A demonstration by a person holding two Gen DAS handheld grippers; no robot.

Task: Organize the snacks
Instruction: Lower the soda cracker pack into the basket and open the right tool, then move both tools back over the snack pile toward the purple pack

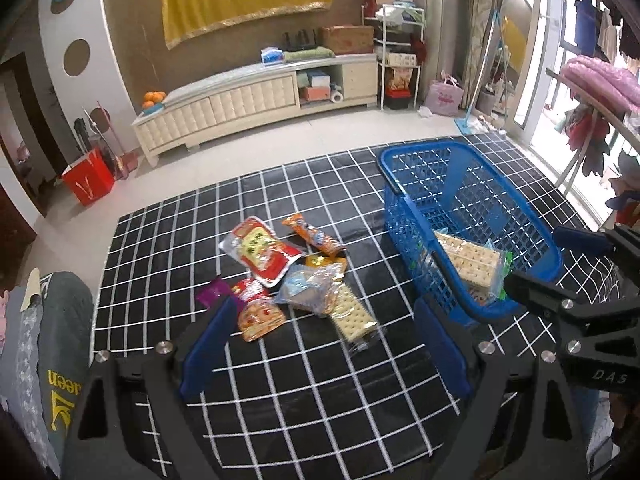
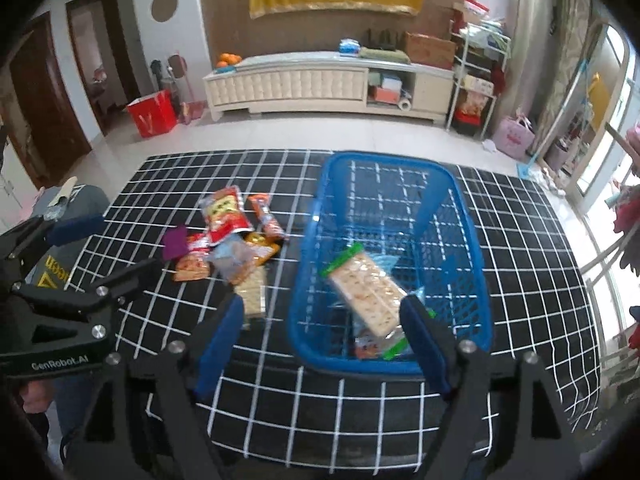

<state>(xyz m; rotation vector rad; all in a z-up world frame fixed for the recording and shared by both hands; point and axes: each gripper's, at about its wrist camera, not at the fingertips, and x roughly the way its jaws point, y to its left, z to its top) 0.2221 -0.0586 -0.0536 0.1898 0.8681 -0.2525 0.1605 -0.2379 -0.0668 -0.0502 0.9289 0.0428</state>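
A loose pile of snacks lies on the black grid-patterned cloth (image 1: 304, 392): a red and yellow pouch (image 1: 260, 252), an orange sausage stick (image 1: 316, 236), a purple packet (image 1: 214, 292), an orange packet (image 1: 260, 316) and a cracker pack (image 1: 352, 316). To their right stands a blue mesh basket (image 1: 400, 168) holding another cracker pack (image 1: 472, 260) on top of other packets. My left gripper (image 1: 324, 344) hangs open above the cloth, just short of the pile, with nothing in it. Over the near rim of the basket (image 2: 384, 158), my right gripper (image 2: 322, 340) is open and empty above the crackers (image 2: 368, 288).
A person's dark grey garment with yellow print (image 1: 56, 340) is at the table's left edge. Beyond the table's far edge is tiled floor with a red bag (image 1: 88, 180) and a long cream cabinet (image 1: 256, 96). A clothes rack (image 1: 592, 80) stands on the right.
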